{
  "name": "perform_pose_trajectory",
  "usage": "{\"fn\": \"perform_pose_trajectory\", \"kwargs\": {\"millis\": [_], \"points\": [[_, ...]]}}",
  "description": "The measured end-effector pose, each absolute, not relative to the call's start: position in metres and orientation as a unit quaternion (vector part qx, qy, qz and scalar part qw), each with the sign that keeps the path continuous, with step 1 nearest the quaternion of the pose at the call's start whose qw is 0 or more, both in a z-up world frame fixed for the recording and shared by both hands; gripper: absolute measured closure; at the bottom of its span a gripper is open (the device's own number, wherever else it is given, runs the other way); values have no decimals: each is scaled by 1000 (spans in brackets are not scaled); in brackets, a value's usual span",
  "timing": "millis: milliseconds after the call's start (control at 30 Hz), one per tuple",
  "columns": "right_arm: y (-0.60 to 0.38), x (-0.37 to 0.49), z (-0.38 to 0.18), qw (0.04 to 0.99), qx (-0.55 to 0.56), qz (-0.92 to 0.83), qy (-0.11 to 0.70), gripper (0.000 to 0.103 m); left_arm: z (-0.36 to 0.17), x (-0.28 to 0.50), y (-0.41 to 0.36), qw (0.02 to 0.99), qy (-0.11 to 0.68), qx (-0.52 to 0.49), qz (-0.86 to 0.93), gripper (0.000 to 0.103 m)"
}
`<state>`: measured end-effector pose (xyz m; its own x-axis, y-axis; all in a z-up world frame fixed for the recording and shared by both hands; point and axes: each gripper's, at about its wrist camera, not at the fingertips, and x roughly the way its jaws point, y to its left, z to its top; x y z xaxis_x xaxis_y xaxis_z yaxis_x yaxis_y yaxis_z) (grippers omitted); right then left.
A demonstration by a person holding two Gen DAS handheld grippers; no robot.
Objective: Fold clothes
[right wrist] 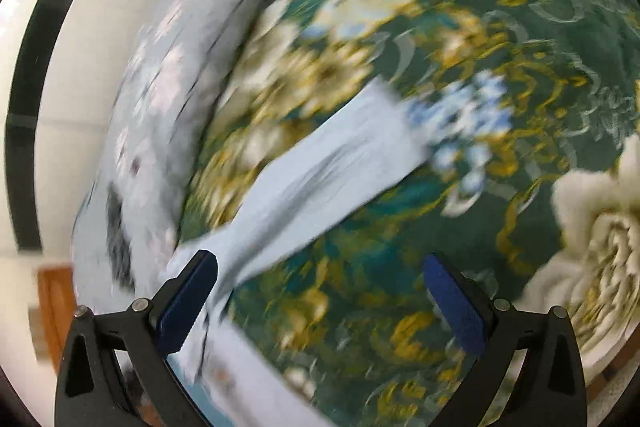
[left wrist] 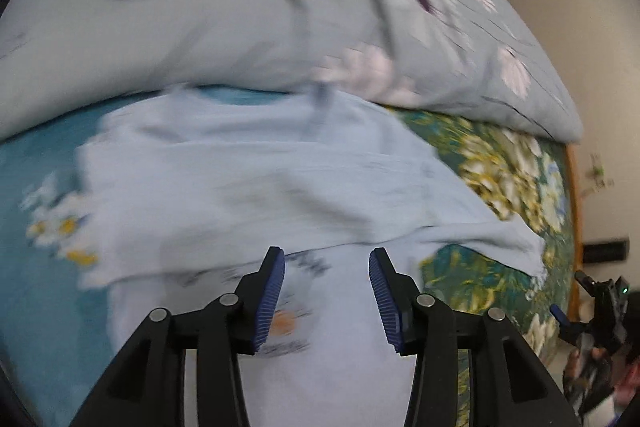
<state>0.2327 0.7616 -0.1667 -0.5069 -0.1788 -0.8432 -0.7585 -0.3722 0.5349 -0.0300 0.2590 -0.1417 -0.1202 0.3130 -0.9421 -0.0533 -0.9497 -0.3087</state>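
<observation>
- A pale blue shirt lies spread on the bed, just near of a quilt.
- It looks light, soft and limp; a hem corner or the sleeve seems the best hold.
- Left gripper: fingers wide, empty, above the shirt's near part.
- Right gripper: fingers wide, empty, near the sleeve.
- Left view shows the shirt body; right view shows only the sleeve reaching right across the green floral sheet.

Shirt spread on bedspread, quilt behind it — sleeve reaching right across bedspread
</observation>
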Motion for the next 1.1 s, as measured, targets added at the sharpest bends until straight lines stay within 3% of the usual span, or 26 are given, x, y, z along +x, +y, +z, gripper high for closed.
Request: {"fn": "perform_pose_trajectory", "kwargs": {"millis": [133,200,267,467,533,700,767,900,1100], "points": [[790,246,-195,236,-402,663,586,1,-130,-17,207,58,-127,-653,745,54],[799,250,-208,244,-386,647,610,16,-125,-8,183,26,-139,-653,744,53],[808,254,-221,252,-369,631,634,23,-123,1,171,8,-146,-656,740,53],[819,254,-247,262,-342,603,672,31,-119,11,168,-11,-150,-661,735,53],[821,251,-250,256,-330,602,680,39,-118,9,176,-2,-145,-662,736,53],[819,249,-264,261,-332,585,693,79,-113,4,200,30,-117,-663,739,53],[819,254,-266,268,-322,573,704,87,-110,1,206,40,-110,-661,741,53],[817,252,-253,271,-308,578,705,93,-103,-4,209,52,-101,-656,746,53],[804,214,-160,215,-289,686,632,97,-94,-4,179,32,-126,-643,755,52]]}}
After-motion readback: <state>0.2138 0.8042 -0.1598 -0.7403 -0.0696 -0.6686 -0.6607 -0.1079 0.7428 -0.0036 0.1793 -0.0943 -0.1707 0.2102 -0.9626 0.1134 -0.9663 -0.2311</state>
